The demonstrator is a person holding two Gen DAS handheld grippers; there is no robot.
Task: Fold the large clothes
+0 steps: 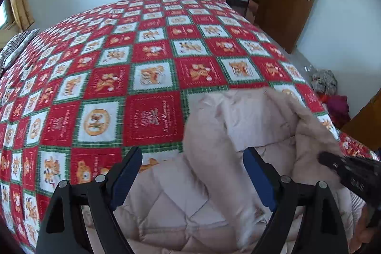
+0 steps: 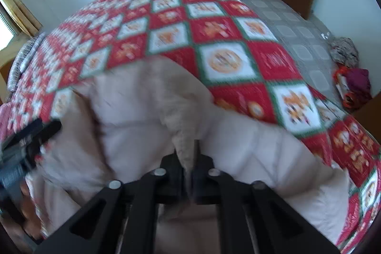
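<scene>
Two grippers: left gripper (image 1: 193, 173) apart over coat (image 1: 214, 135); right gripper (image 2: 189, 158) clamps its fur trim (image 2: 183, 132) on quilt (image 1: 142, 51).

Bright, even daylight enters from a window at the far left (image 1: 3, 13). Strong fisheye bending curves the red-and-white checked patchwork bedspread (image 1: 147, 77), with dark vignette corners. The right wrist view is motion-blurred; the left is sharper.

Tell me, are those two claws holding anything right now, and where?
The right gripper pinches the coat by its furry edge. The left gripper is open over the coat, holding nothing.
</scene>
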